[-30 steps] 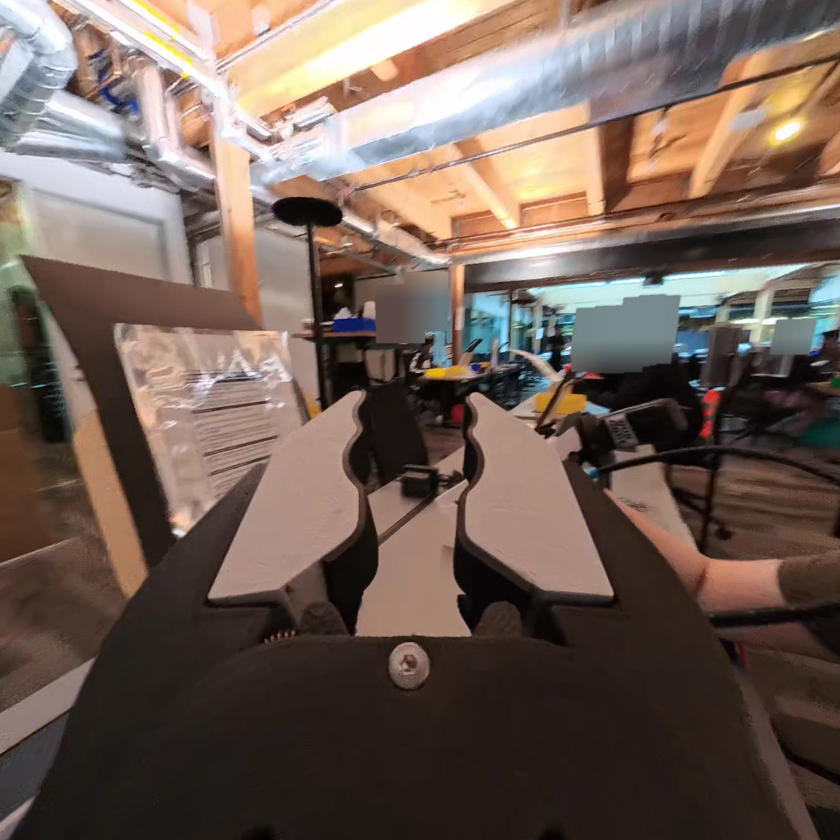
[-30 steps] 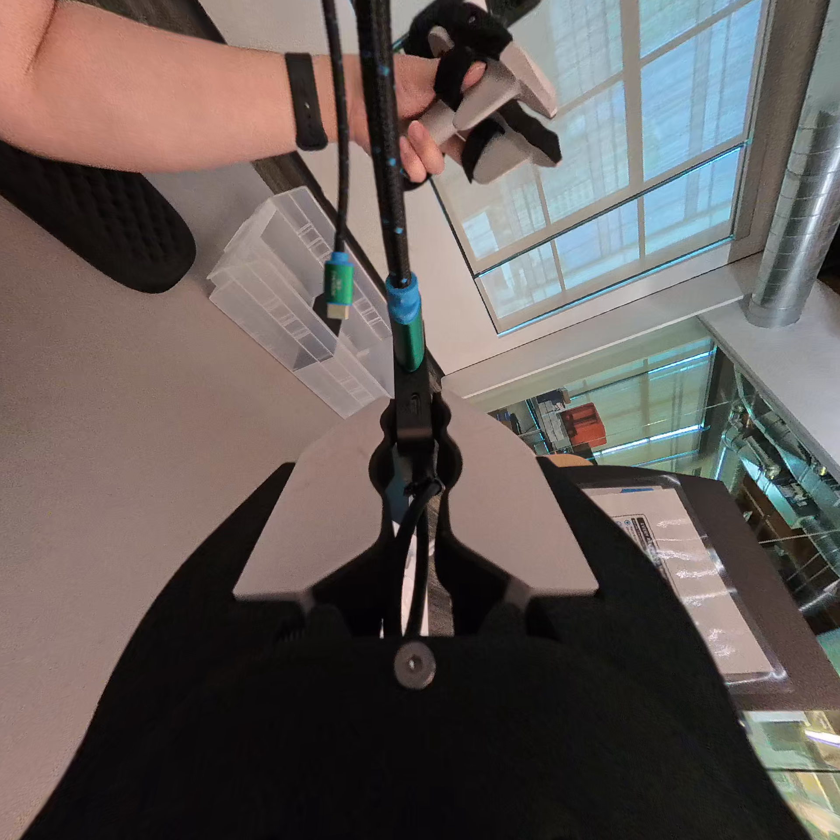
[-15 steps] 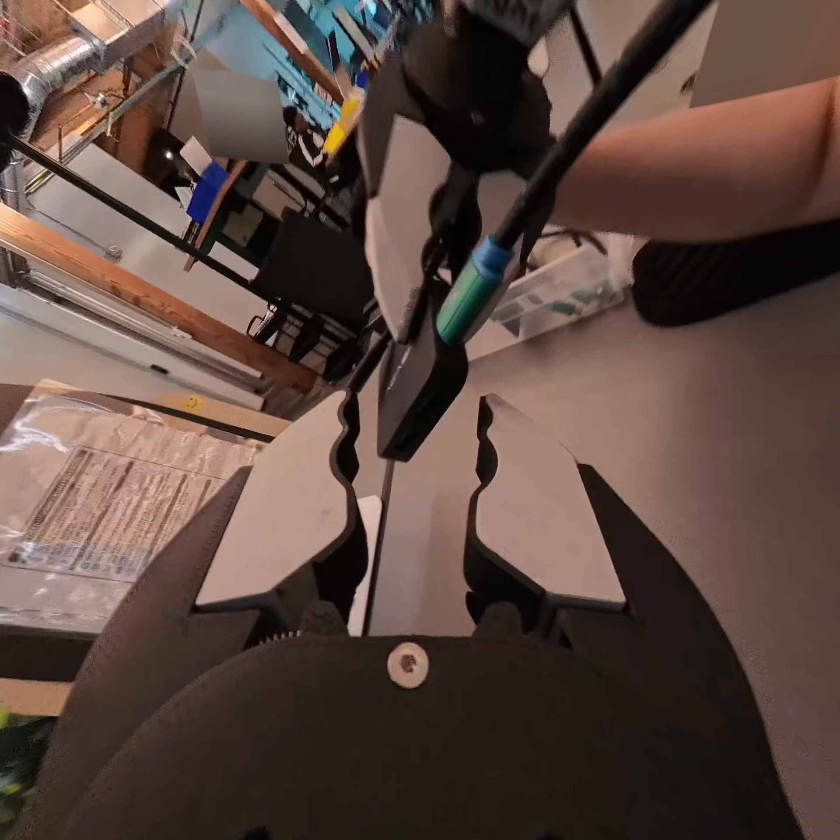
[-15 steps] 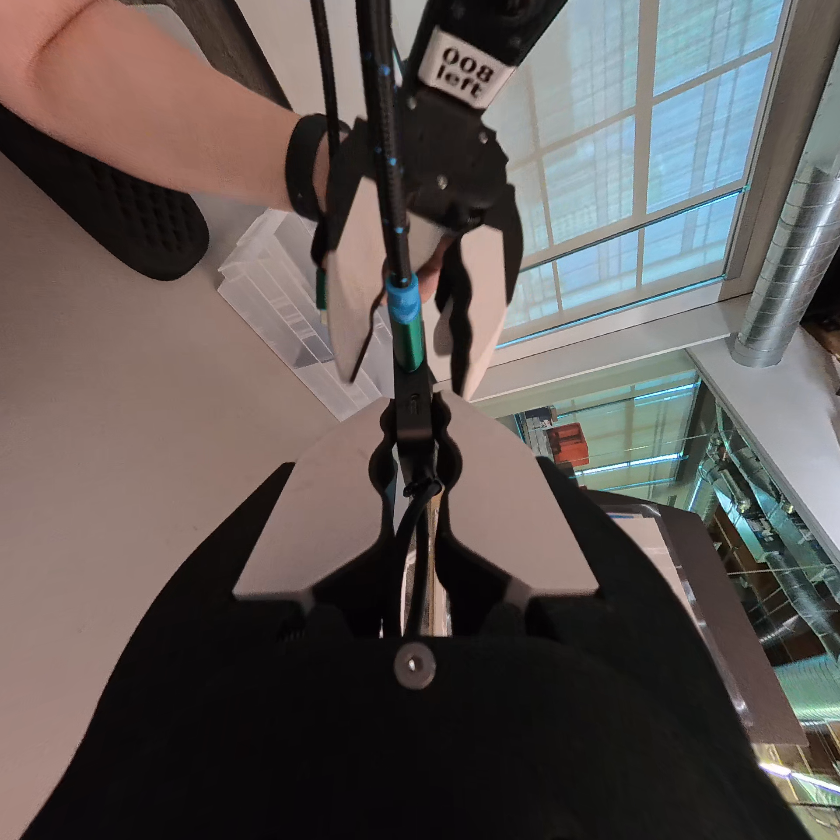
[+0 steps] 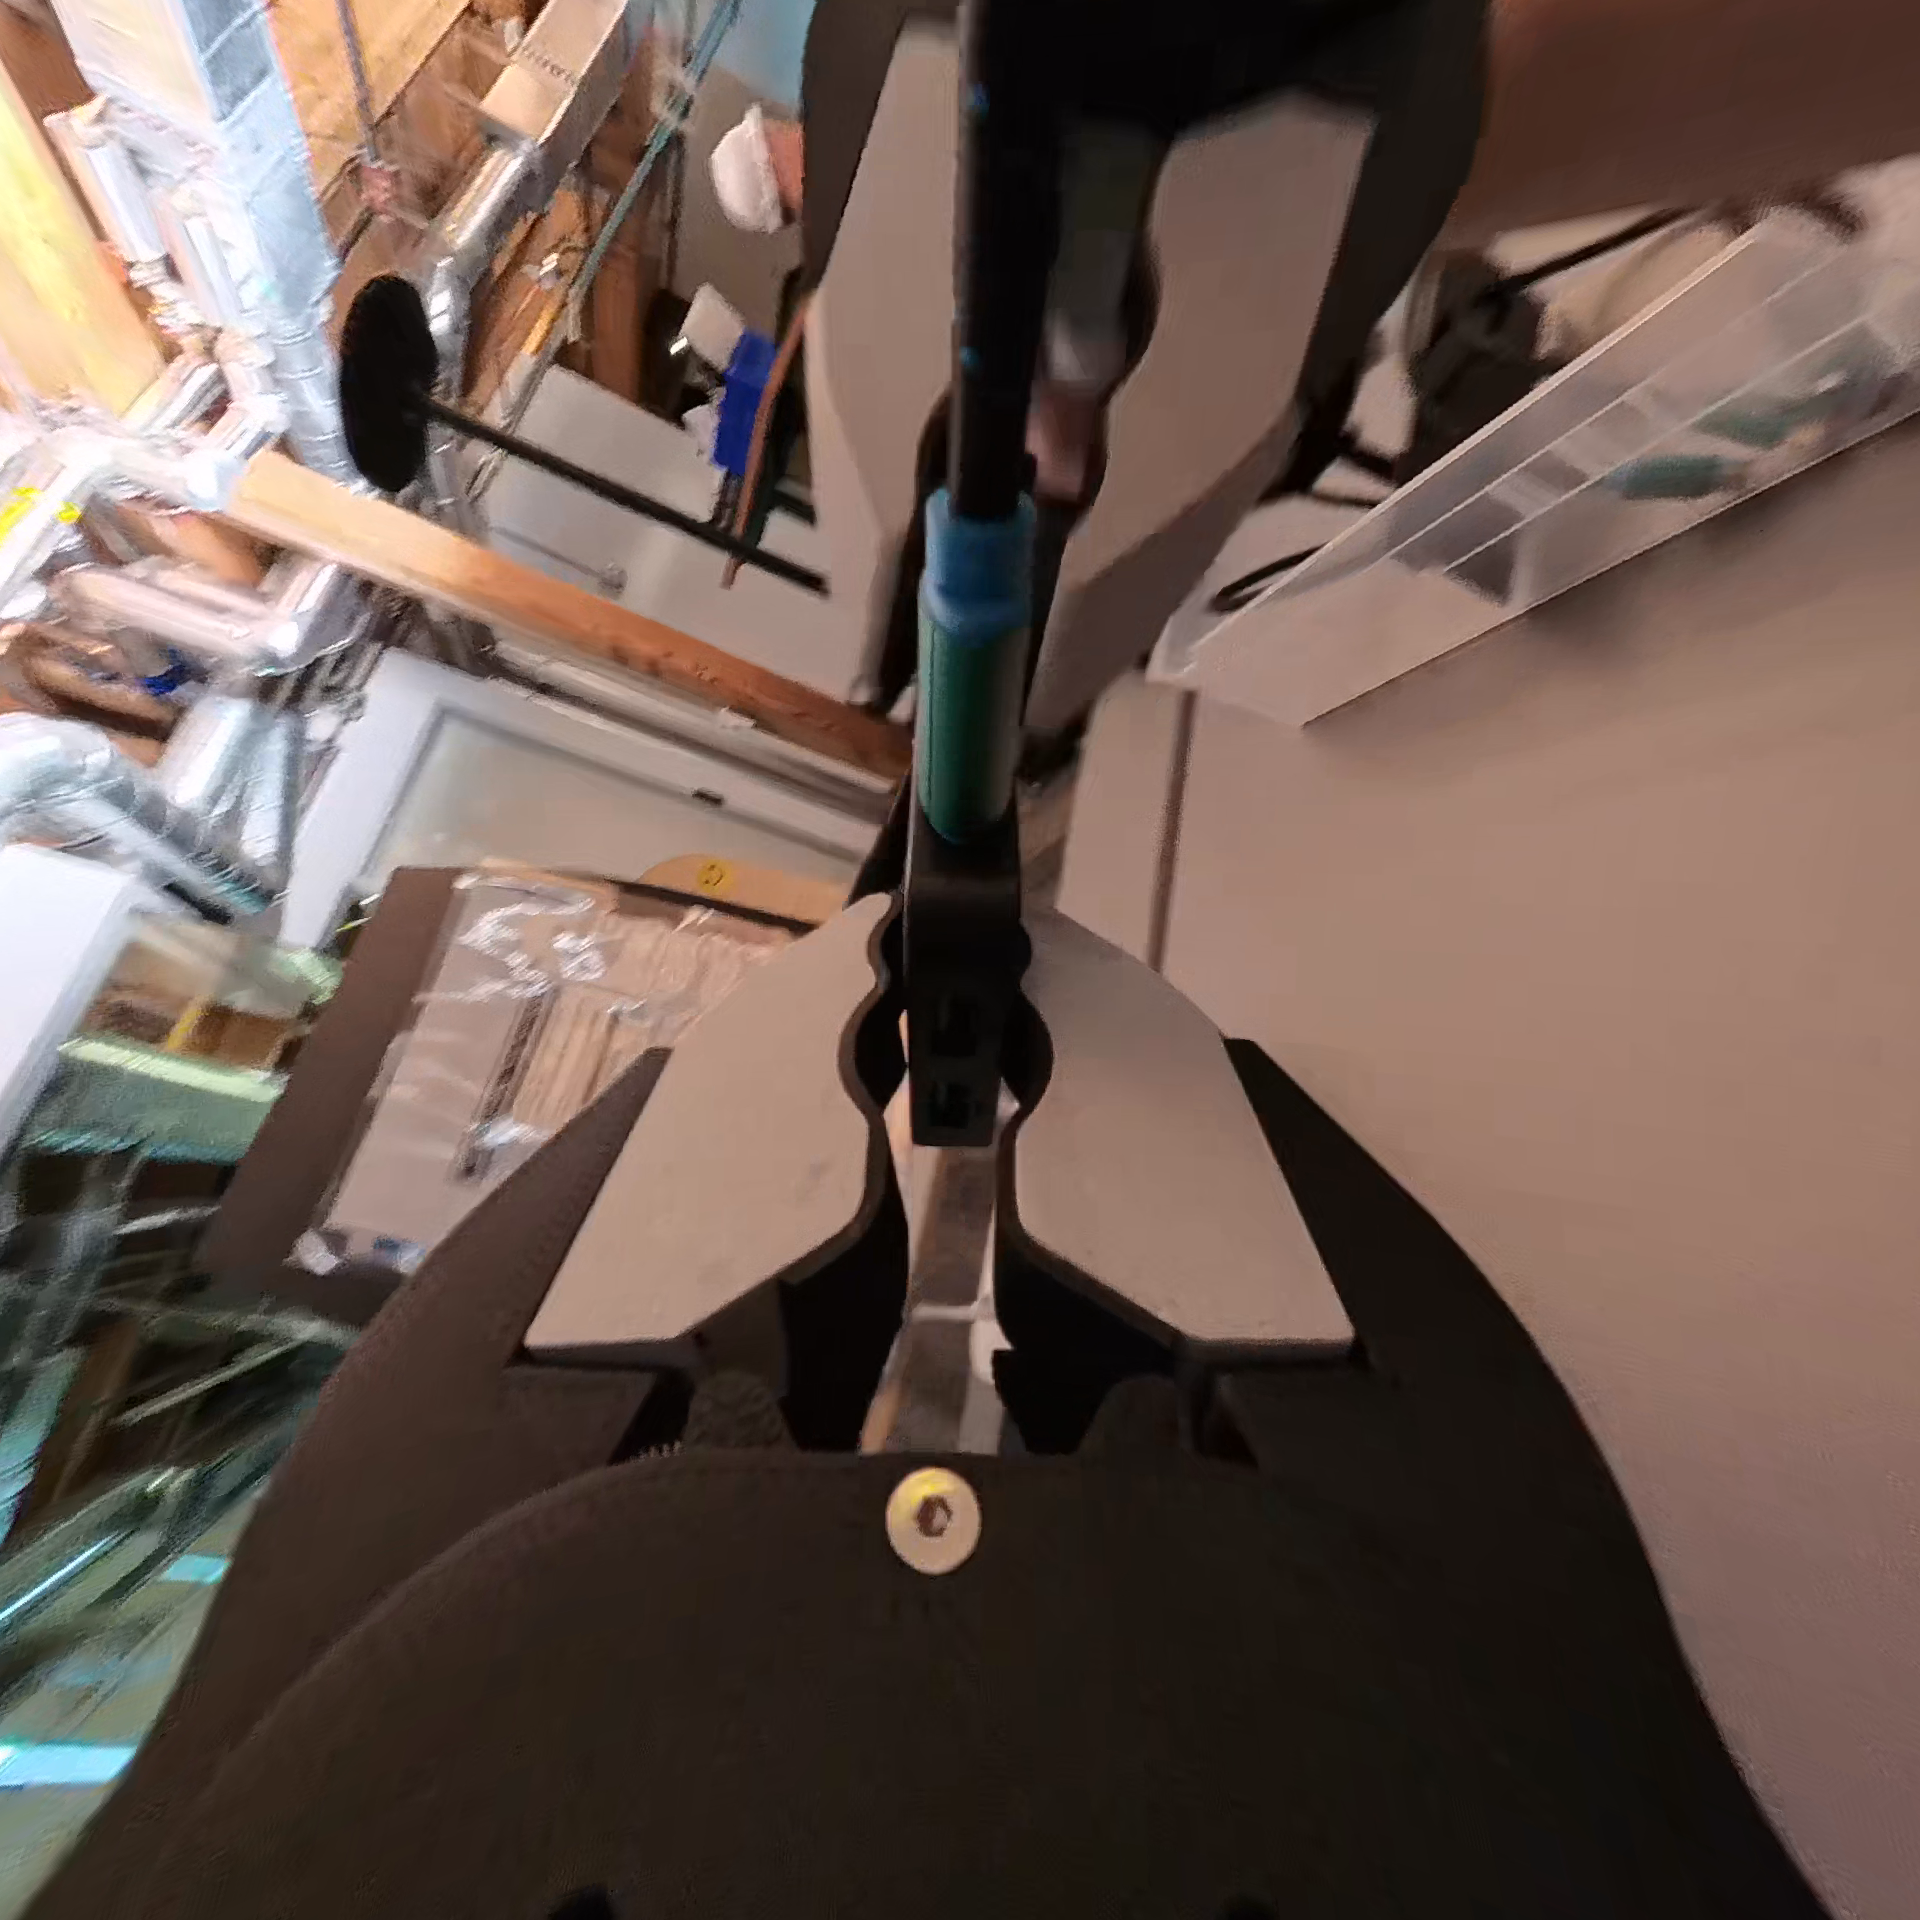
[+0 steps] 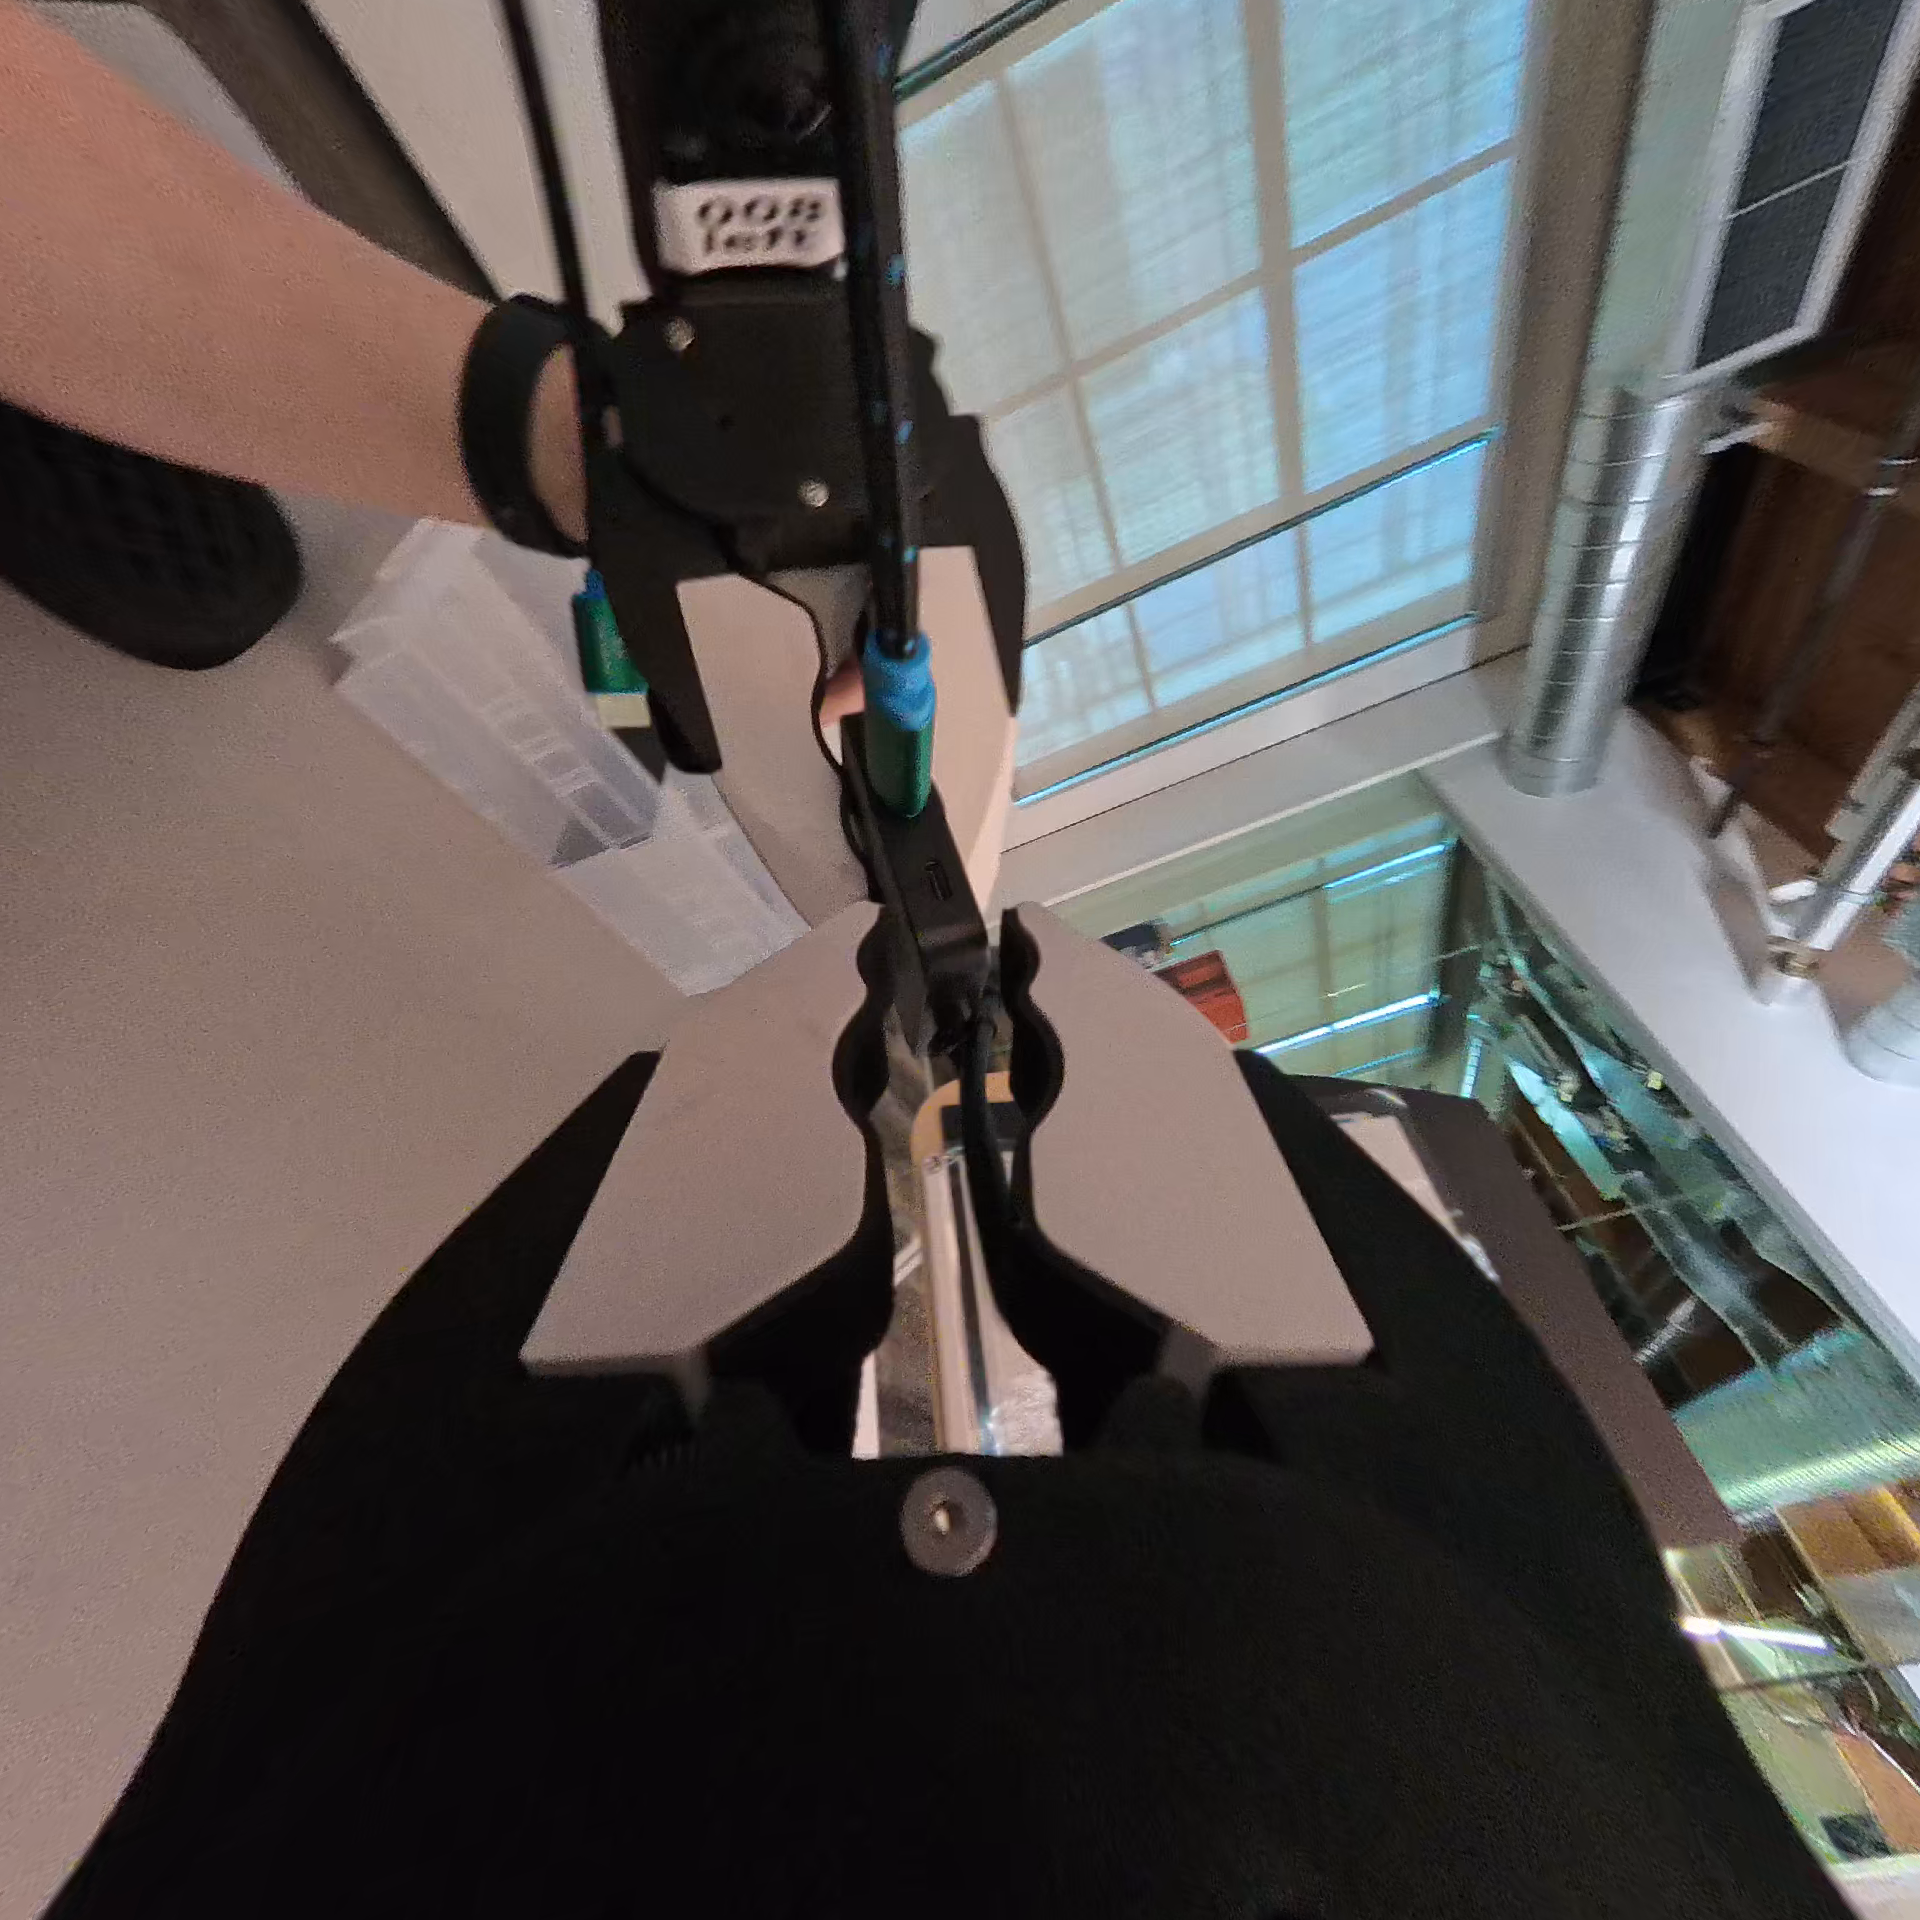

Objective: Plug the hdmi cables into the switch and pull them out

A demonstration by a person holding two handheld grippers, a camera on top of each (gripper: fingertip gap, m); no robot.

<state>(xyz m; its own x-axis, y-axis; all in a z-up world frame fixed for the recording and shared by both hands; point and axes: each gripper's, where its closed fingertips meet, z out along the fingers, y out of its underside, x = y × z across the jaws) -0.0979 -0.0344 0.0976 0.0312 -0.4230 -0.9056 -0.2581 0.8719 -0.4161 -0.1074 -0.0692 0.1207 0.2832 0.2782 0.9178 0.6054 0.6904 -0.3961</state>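
The small black HDMI switch [image 5: 956,1039] is held in the air between both grippers. My left gripper [image 5: 956,935] is shut on one end of it. My right gripper [image 6: 940,935] is shut on the other end [image 6: 925,883], where the switch sits tilted and its thin black pigtail runs back between the fingers. A green HDMI plug with a blue collar [image 5: 966,717] is seated in the switch, also in the right wrist view [image 6: 896,738]; its black braided cable [image 6: 878,364] leads away. A second green plug [image 6: 608,665] hangs loose beside the left gripper [image 6: 842,758].
A clear plastic organiser box [image 6: 582,790] lies on the grey table [image 6: 208,987], also in the left wrist view [image 5: 1558,499]. A black padded rest [image 6: 135,551] lies under the person's forearm [image 6: 208,312]. A brown board with a plastic sleeve [image 5: 499,1039] stands beyond the table edge.
My left gripper swung from facing the room to the switch and closed on it. The switch has tilted in my right gripper, whose fingers stand slightly wider.
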